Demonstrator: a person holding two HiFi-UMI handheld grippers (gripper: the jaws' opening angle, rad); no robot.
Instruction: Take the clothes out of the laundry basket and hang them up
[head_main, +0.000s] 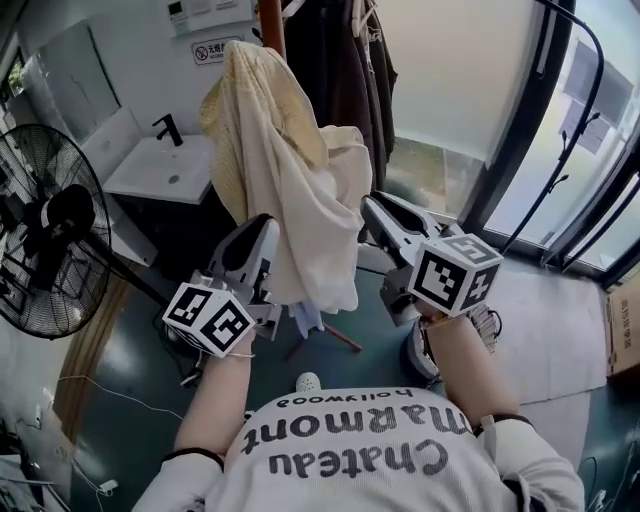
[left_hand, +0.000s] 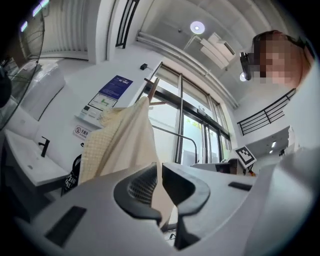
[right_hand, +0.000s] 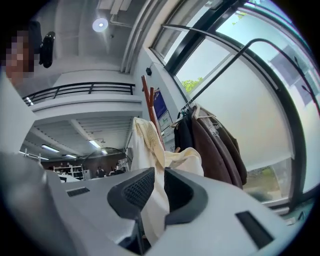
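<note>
The cream waffle-textured cloth garment (head_main: 285, 190) is already off the floor and draped over the top of the brown wooden coat stand (head_main: 270, 25). Its bulk falls down the near side in loose folds, and one lobe is bunched out to the right towards the dark jackets (head_main: 345, 60) hanging on the same stand. The left tongs (head_main: 266, 224) sit at the lower left edge of the cloth. Their own view shows the jaws drawn to a thin slit with the fabric running through it, so they pinch a single layer. The right tongs (head_main: 372, 206) meet the garment on its right side, just under the bunched lobe. There the jaws stand a little further apart because a thicker fold fills the gap and trails out below them, and the pads look pressed onto it. Holding opposite edges like this seems meant to spread the cloth and keep it balanced over the stand, so that it does not slide off to one side. The hang looks nearly done, with evening out the drape the likely remaining work before letting go. The laundry basket does not show in any view. A black standing fan (head_main: 50, 240) and a white washbasin (head_main: 165, 165) stand well apart to the left, clear of the work.
</note>
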